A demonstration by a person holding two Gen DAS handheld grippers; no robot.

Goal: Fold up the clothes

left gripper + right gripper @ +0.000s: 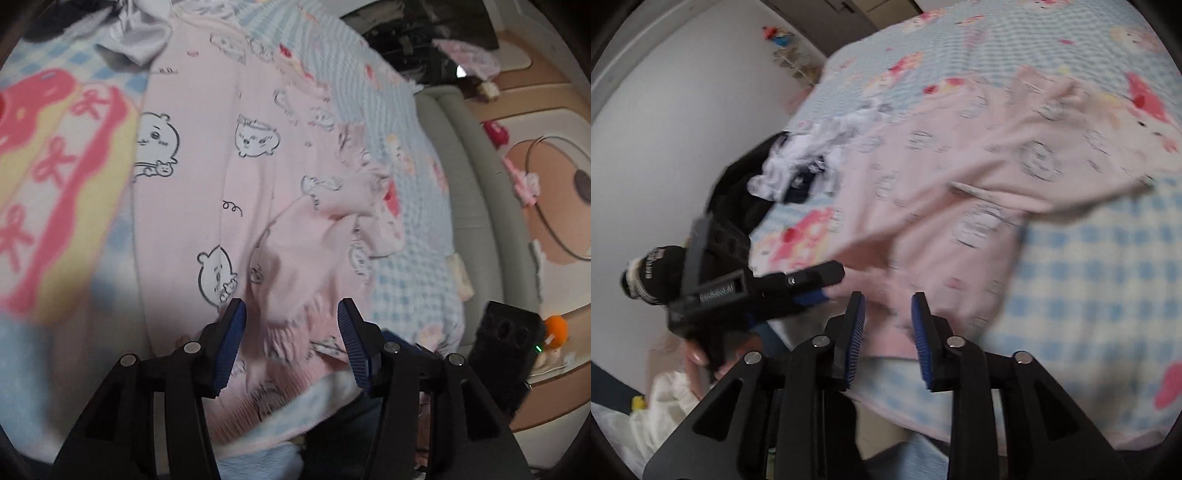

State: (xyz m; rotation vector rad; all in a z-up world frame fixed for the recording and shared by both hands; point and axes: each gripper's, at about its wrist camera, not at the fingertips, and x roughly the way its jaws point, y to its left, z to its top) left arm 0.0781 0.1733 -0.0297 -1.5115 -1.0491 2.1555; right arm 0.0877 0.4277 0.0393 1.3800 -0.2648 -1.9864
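Note:
A pink garment (258, 177) printed with cartoon faces lies spread over the bed, one sleeve folded across it (1045, 147). Its ribbed hem (295, 354) sits at the near bed edge. My left gripper (291, 302) hovers over that hem with its blue pads apart; loose fabric lies between them, not pinched. In the right wrist view my right gripper (888, 295) is open just above the same hem (886, 332), its pads clear of the cloth. The left gripper (831, 284) shows there too, held by a hand (696, 356), its tips at the garment's edge.
The bed has a blue checked blanket (1089, 277) with pink cartoon prints. A crumpled white and grey garment (809, 155) and black clothing (746, 195) lie at one side. A black beanie (653, 273) sits by the wall. A grey bed frame (469, 177) borders a patterned floor mat (554, 177).

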